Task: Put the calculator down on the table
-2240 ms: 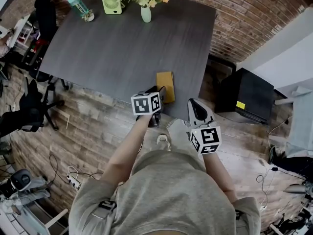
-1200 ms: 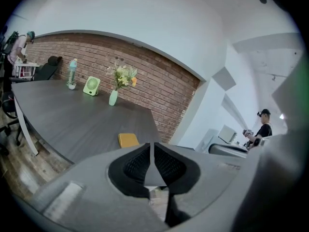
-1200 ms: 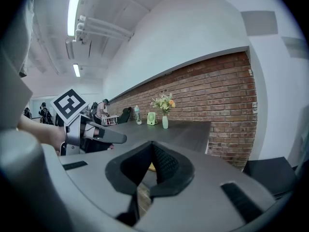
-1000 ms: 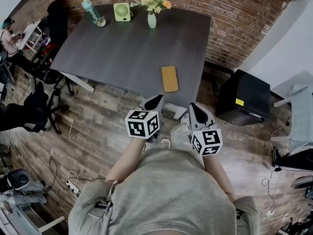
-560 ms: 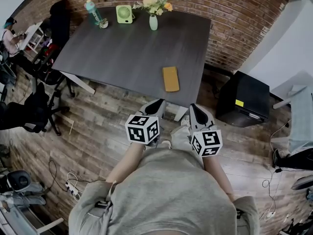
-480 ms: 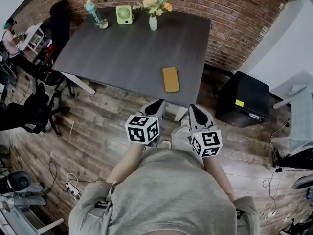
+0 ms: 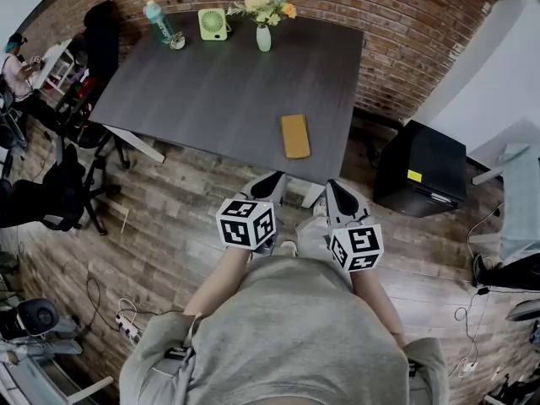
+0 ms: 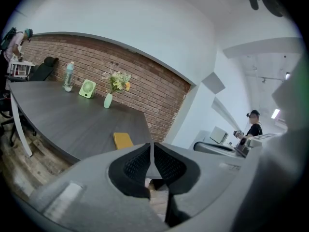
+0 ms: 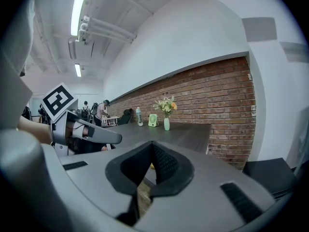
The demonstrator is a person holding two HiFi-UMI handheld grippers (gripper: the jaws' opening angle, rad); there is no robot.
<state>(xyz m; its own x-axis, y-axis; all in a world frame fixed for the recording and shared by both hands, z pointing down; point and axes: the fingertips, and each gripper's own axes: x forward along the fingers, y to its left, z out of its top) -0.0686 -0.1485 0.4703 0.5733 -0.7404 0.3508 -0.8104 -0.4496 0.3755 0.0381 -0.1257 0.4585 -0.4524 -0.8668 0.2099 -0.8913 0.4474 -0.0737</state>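
Note:
The yellow calculator (image 7: 294, 136) lies flat on the dark grey table (image 7: 211, 91), close to its near right edge. It also shows in the left gripper view (image 8: 123, 140). My left gripper (image 7: 268, 184) hangs just off the table's near edge, short of the calculator, with its jaws shut and nothing between them (image 8: 152, 151). Beside it, over the wooden floor, is my right gripper (image 7: 337, 197), also shut and empty (image 9: 152, 146). Neither gripper touches the calculator.
A water bottle (image 7: 157, 18), a green fan (image 7: 213, 24) and a vase of flowers (image 7: 264, 32) stand along the table's far edge. A black cabinet (image 7: 419, 172) is at the right, office chairs (image 7: 51, 192) at the left. A person (image 8: 252, 124) stands far off.
The left gripper has drawn back from beside the calculator to just off the table's edge. Over the last second both grippers have kept still. The calculator has not moved.

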